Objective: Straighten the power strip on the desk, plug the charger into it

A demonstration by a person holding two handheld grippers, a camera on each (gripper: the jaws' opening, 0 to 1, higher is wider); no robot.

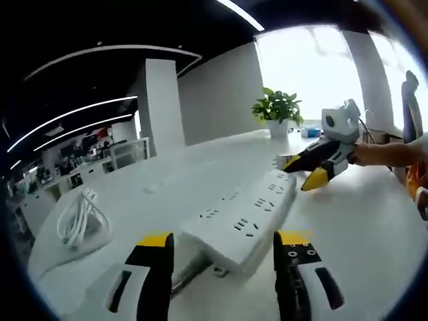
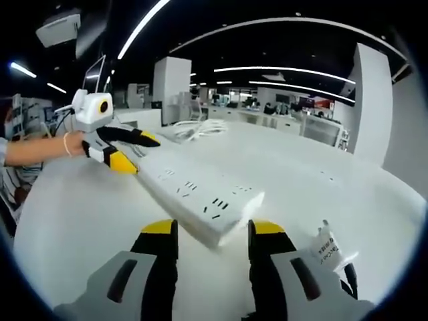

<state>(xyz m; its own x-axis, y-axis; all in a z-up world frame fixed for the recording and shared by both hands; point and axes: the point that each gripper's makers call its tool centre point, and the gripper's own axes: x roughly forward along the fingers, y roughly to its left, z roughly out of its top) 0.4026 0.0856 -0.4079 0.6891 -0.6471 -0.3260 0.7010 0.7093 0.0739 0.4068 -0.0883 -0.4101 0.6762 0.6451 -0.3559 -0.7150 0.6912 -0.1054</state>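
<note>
A long white power strip (image 1: 244, 214) lies on the white desk (image 1: 361, 234), running between the two grippers. My left gripper (image 1: 225, 239) is open, and the strip's near end sits between its yellow-tipped jaws with a gap on each side. From the right gripper view, that left gripper (image 2: 132, 151) stands astride the strip's far end. My right gripper (image 2: 212, 229) is open around the other end of the power strip (image 2: 200, 197). The right gripper (image 1: 305, 170) also shows at the strip's far end, held by a hand. A small white labelled charger (image 2: 327, 249) lies beside its right jaw.
A coiled white cable (image 1: 80, 217) rests at the desk's left edge and appears again as a coiled cable (image 2: 200, 128) beyond the strip. A potted plant (image 1: 277, 110) stands at the far end by the window. A person's forearm (image 2: 37, 148) reaches in from the left.
</note>
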